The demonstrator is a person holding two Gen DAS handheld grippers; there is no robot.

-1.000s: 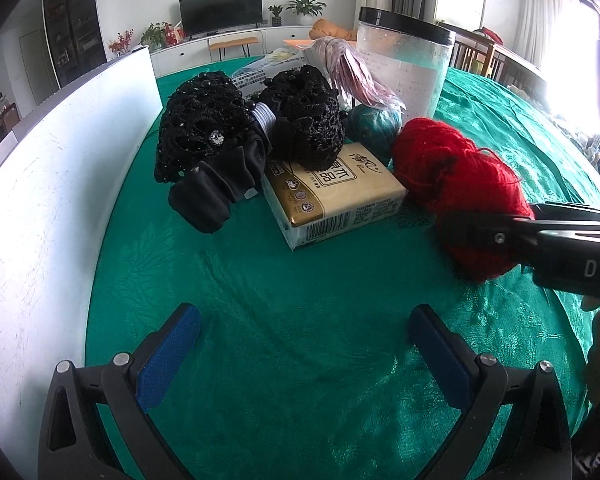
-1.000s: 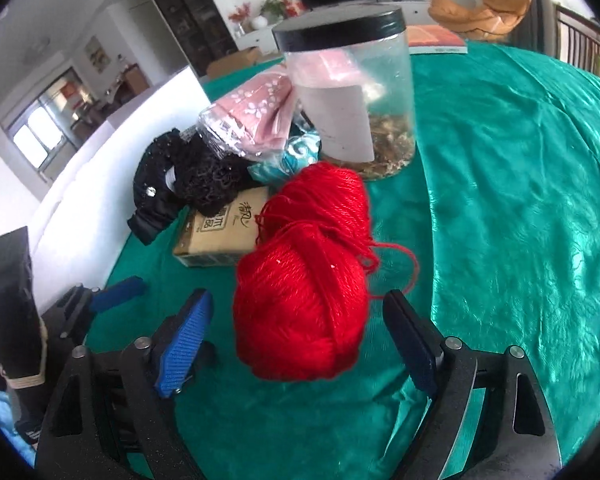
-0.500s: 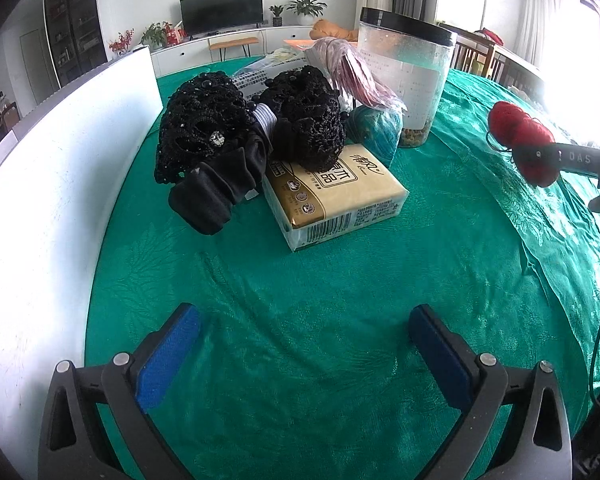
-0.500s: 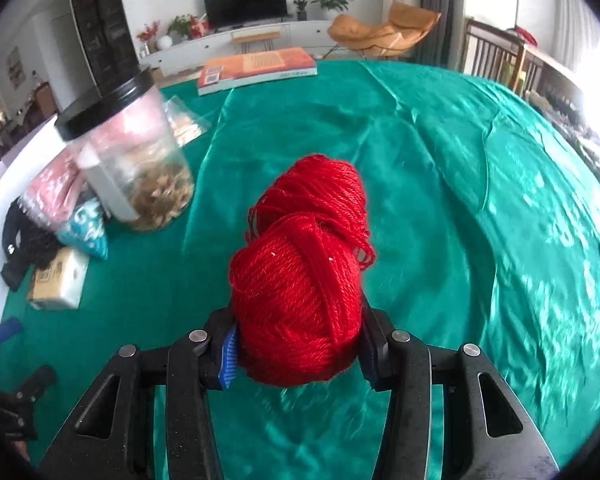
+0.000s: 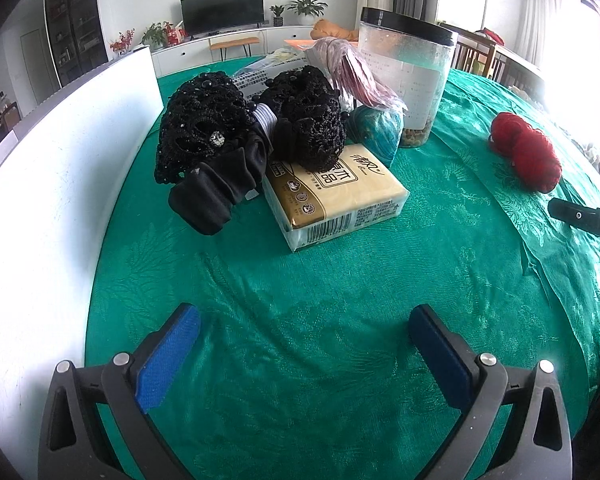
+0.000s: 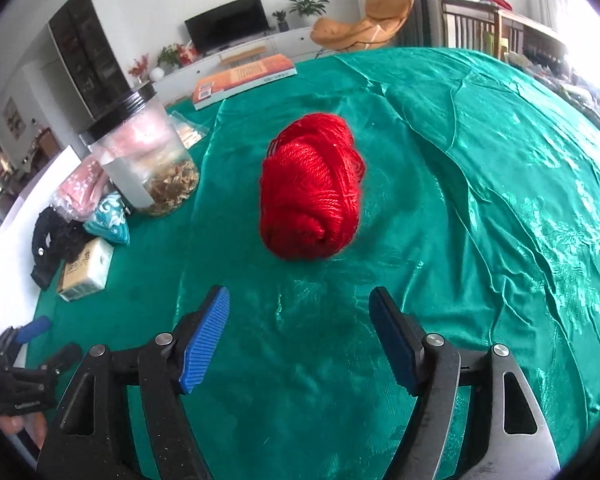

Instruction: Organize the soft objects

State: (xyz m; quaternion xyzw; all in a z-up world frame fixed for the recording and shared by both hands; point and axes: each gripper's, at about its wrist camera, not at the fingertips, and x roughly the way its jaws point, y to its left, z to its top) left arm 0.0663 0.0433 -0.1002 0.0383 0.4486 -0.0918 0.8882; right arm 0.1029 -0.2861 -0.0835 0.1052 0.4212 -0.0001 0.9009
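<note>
Green tablecloth (image 6: 480,168) now carries red yarn (image 6: 310,196), freed; my right claw (image 6: 300,336) opening, empty. Left claw (image 5: 300,344) apart, idle. Pile next.

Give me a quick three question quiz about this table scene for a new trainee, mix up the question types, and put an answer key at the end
1. True or false: the red yarn ball lies on the green tablecloth, clear of the right gripper.
2. Multiple choice: what rests partly on top of the tissue pack? A) the clear jar B) the black crocheted item C) the orange book
3. Fill in: the left gripper has ____ between its fingers.

Key:
1. True; the yarn sits beyond the fingers, whose jaws are opening.
2. B; the black crocheted item overlaps the pack's far end, while the clear jar stands on the cloth behind it.
3. Nothing.
</note>
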